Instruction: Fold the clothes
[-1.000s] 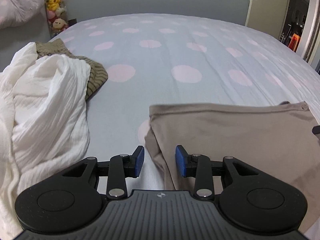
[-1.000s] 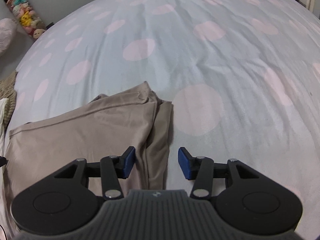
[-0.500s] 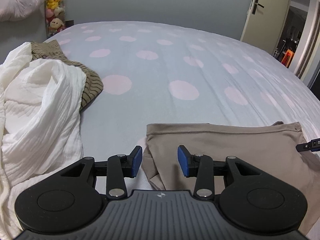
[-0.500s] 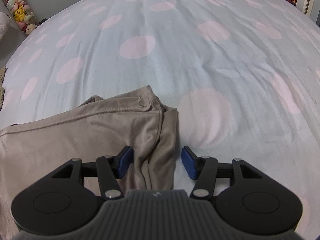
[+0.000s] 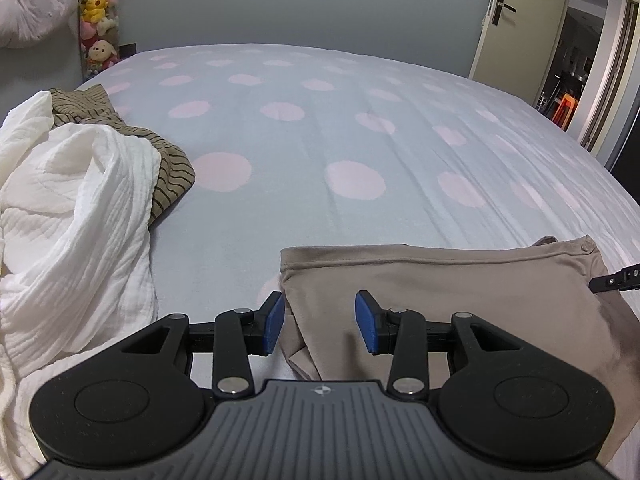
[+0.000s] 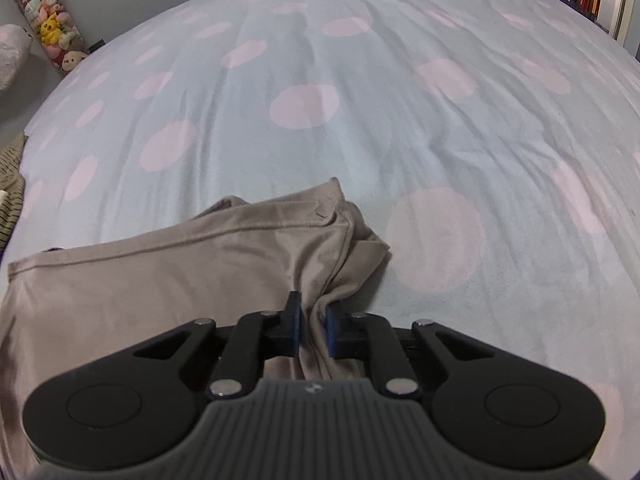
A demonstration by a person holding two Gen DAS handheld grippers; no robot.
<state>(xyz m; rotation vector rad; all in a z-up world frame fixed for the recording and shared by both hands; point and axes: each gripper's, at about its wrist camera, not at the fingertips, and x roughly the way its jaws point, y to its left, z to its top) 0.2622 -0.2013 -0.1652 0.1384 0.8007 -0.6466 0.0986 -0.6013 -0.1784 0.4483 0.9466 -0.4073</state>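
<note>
A beige garment (image 5: 460,292) lies flat on the bed near its front edge; it also shows in the right wrist view (image 6: 168,280). My left gripper (image 5: 320,322) is open, its blue pads either side of the garment's left edge. My right gripper (image 6: 312,326) is shut on the garment's bunched right edge, with cloth pinched between the pads. A tip of the right gripper (image 5: 618,278) shows at the right of the left wrist view.
The bed has a pale blue sheet with pink dots (image 5: 352,180). A white crinkled cloth (image 5: 72,216) and a striped olive garment (image 5: 168,176) lie piled at the left. Plush toys (image 5: 98,20) stand at the back left, a door (image 5: 520,20) at the back right.
My right gripper has closed on the garment's right edge; it was open before. My left gripper stayed open and drew back along the garment's left edge.
</note>
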